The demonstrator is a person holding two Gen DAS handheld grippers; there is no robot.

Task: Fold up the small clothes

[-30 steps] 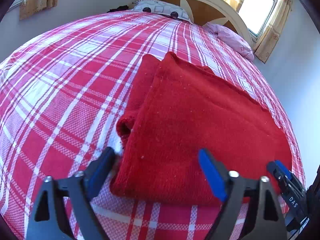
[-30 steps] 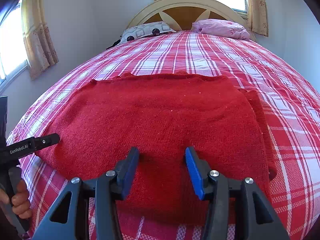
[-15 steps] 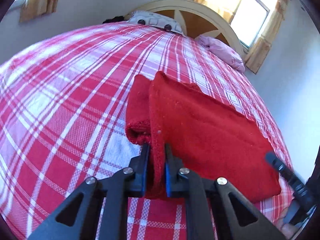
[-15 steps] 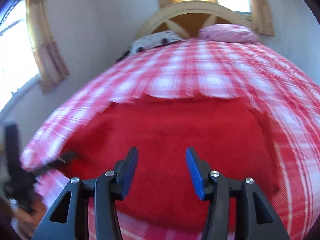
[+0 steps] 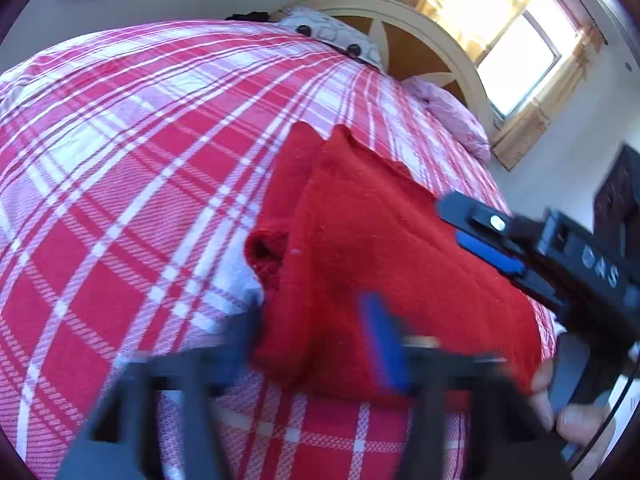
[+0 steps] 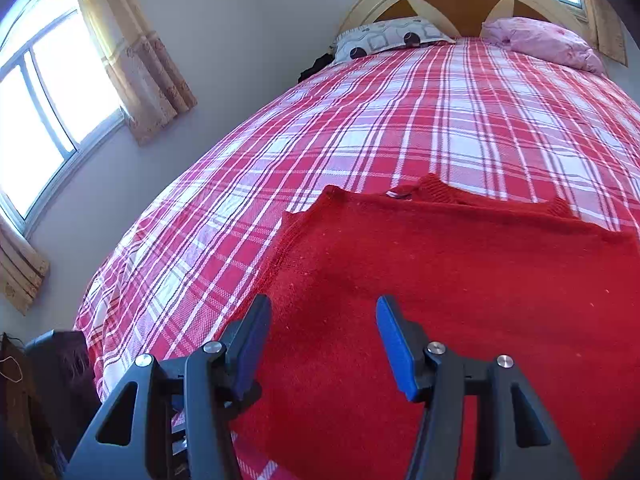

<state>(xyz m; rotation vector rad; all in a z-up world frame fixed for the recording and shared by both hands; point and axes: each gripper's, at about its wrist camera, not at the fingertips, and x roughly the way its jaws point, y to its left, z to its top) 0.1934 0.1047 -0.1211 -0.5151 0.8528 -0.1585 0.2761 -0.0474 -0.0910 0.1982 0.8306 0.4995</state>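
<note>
As the left gripper (image 5: 314,332) opens astride the folded red sweater's (image 5: 380,240) near corner and the right gripper (image 6: 320,344) opens empty above it, re-gripping for another fold seems next.

R gripper (image 6: 320,340) at 6 o'clock, jaws opening, nothing btwn them | red sweater (image 6: 460,300) flat under it, 4 o'clock | plaid bed cover (image 6: 400,120) in middle | 2 pillows: spotty (image 6: 384,36) at 12, pink (image 6: 540,40) at 1 | window (image 6: 48,92) at 9
</note>
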